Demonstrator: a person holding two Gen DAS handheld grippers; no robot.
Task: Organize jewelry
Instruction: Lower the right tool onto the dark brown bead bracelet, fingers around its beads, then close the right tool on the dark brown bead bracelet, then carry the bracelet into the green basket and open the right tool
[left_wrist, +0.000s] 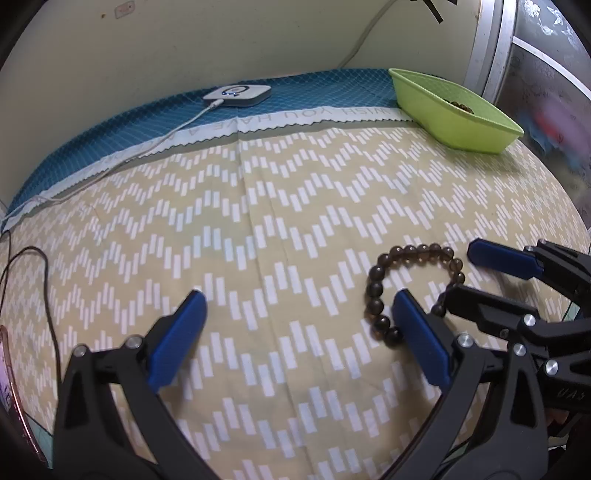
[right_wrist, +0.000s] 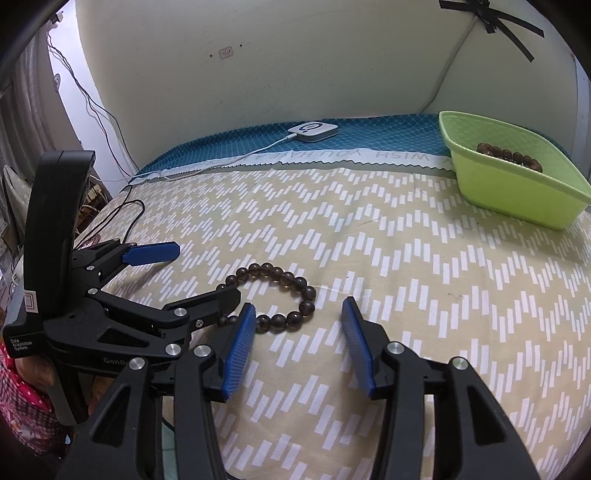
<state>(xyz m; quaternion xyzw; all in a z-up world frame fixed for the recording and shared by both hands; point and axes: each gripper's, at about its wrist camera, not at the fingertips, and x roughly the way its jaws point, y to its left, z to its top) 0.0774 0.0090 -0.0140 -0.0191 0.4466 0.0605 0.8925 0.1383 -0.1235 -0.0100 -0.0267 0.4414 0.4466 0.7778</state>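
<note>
A bracelet of dark brown beads (left_wrist: 373, 288) (right_wrist: 288, 277) lies flat on the beige zigzag cloth. My left gripper (left_wrist: 298, 295) (right_wrist: 207, 271) is open wide with only bare cloth between its fingers; its right finger reaches over the near-left part of the ring. My right gripper (right_wrist: 298, 304) (left_wrist: 460, 271) stands open on the other side, its left finger over the ring's near edge and the ring's right part just ahead of its tips. No pad presses on the beads. A lime green tray (left_wrist: 454, 122) (right_wrist: 517, 192) at the far right holds another beaded bracelet (right_wrist: 509, 155).
A white box with a lit ring (left_wrist: 238, 95) (right_wrist: 313, 131) sits on the blue cloth at the back, its white cable running left. A black cable (left_wrist: 37, 258) (right_wrist: 125, 210) loops at the left edge. A wall closes the back.
</note>
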